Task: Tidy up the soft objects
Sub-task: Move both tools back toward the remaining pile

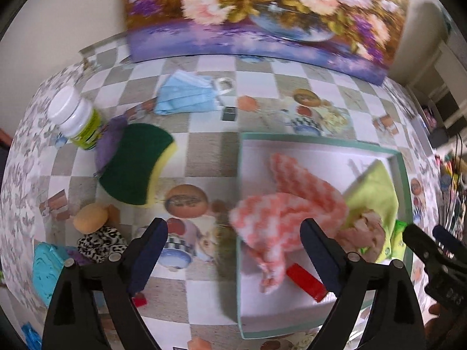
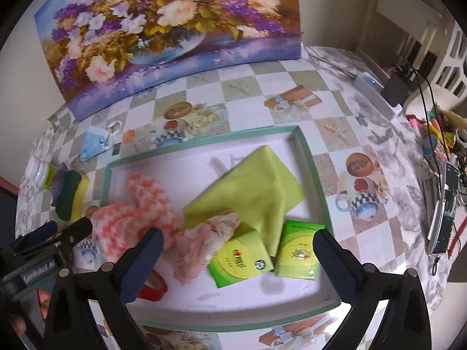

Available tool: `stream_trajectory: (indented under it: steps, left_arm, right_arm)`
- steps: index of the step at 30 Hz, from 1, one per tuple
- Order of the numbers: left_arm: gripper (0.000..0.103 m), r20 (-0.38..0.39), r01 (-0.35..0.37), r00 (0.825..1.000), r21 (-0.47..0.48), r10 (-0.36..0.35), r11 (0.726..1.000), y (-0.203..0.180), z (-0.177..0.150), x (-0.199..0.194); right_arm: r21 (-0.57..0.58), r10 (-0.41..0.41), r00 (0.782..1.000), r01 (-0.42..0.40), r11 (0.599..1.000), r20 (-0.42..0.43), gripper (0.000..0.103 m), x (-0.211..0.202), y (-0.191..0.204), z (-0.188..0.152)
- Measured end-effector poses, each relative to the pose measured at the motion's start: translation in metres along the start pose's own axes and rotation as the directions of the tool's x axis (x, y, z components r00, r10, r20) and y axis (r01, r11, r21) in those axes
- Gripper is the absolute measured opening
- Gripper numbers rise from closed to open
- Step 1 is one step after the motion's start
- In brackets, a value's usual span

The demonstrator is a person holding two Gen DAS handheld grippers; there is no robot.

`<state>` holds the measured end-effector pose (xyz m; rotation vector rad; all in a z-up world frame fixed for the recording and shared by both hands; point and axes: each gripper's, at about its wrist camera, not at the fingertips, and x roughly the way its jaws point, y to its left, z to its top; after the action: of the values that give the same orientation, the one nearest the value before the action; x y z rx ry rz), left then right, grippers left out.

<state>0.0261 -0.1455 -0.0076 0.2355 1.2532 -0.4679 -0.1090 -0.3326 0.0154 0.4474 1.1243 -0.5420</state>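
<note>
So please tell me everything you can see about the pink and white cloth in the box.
The pink and white cloth looks soft and fleecy, with a checked pattern. It lies crumpled in the left part of the shallow teal-rimmed box, one end draped over the box's left rim. It touches a pale pink crumpled cloth. No gripper holds it.

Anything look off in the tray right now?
Yes: a red block, hard-looking, lies in the tray among the soft cloths. The pink checked cloth also droops over the tray's left rim rather than lying fully inside.
</note>
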Motion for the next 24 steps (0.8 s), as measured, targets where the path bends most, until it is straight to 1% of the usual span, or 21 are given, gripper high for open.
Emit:
stream_trajectory:
  steps: [3, 7, 12, 16, 19, 24]
  left_arm:
    - [0.093, 0.007, 0.001, 1.0, -0.039, -0.001, 0.999, 0.015, 0.003, -0.002]
    - [0.093, 0.019, -0.017, 1.0, -0.082, 0.019, 0.997, 0.039, 0.006, -0.008]
    - [0.093, 0.037, -0.082, 0.995, -0.135, 0.088, 0.987, 0.078, 0.008, -0.022]
    - [0.093, 0.046, -0.134, 0.988, -0.183, 0.144, 0.974, 0.111, 0.007, -0.034]
    - [0.093, 0.06, -0.164, 0.982, -0.212, 0.18, 0.963, 0.133, 0.004, -0.045]
    - [0.093, 0.076, -0.204, 0.971, -0.244, 0.228, 0.948, 0.163, -0.001, -0.062]
  right_arm:
    - [-0.017, -0.003, 1.0, 0.003, 1.0, 0.008, 0.103, -0.002, 0.007, 0.0]
    - [-0.03, 0.007, 1.0, -0.006, 1.0, 0.015, 0.103, -0.006, 0.016, 0.0]
    - [-0.063, 0.022, 1.0, -0.021, 0.998, 0.02, 0.103, -0.009, 0.034, -0.001]
    - [-0.124, 0.025, 0.999, -0.021, 0.992, 0.027, 0.103, -0.012, 0.058, -0.004]
    - [-0.161, 0.049, 0.998, -0.043, 0.986, 0.035, 0.103, -0.015, 0.078, -0.006]
    - [-0.222, 0.129, 0.991, -0.12, 0.968, 0.029, 0.103, -0.017, 0.118, -0.013]
